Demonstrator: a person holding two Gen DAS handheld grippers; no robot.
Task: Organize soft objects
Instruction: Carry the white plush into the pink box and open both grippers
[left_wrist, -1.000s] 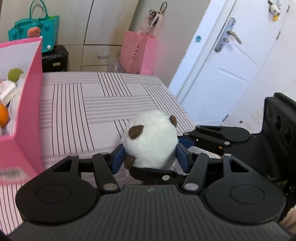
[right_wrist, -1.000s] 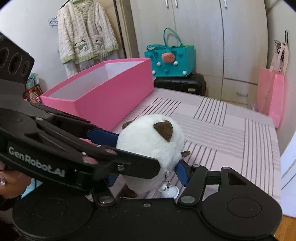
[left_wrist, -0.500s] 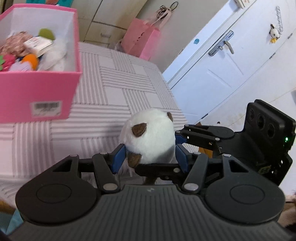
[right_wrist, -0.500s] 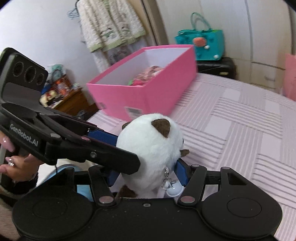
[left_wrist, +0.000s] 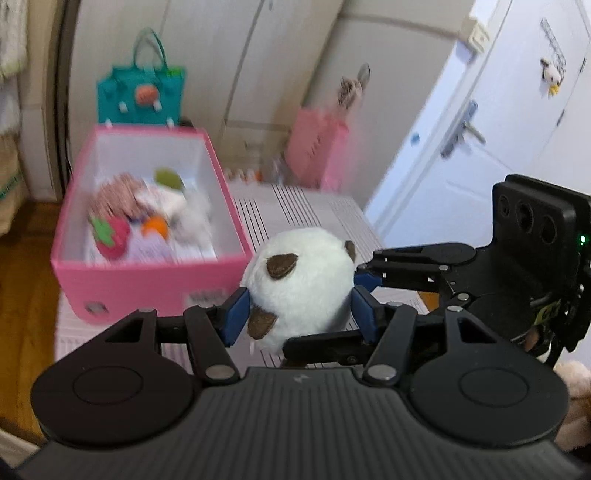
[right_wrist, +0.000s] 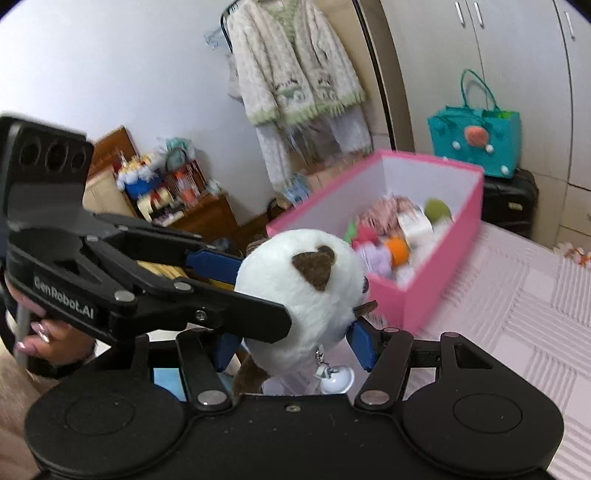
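Observation:
A round white plush toy (left_wrist: 299, 284) with brown ears is held in the air between both grippers. My left gripper (left_wrist: 299, 314) is shut on the plush with its blue pads on either side. My right gripper (right_wrist: 295, 343) is also shut on the same plush (right_wrist: 303, 284), crossing the left one at a right angle. A small white bell (right_wrist: 336, 380) hangs under the plush. The pink box (left_wrist: 147, 280) on the striped bed holds several soft toys and lies ahead and to the left; in the right wrist view the pink box (right_wrist: 436, 288) lies ahead to the right.
The pink striped bed (right_wrist: 517, 306) lies under and beyond the box. A teal bag (left_wrist: 142, 92) sits on a black suitcase (right_wrist: 509, 199) by the wardrobe. A pink paper bag (left_wrist: 317, 151) hangs near the white door (left_wrist: 480, 129). A wooden side table (right_wrist: 199, 218) stands by the wall.
Both grippers have lifted the plush higher and swung toward the pink box, whose open top and toys inside now show in both views. The grip on the plush is unchanged.

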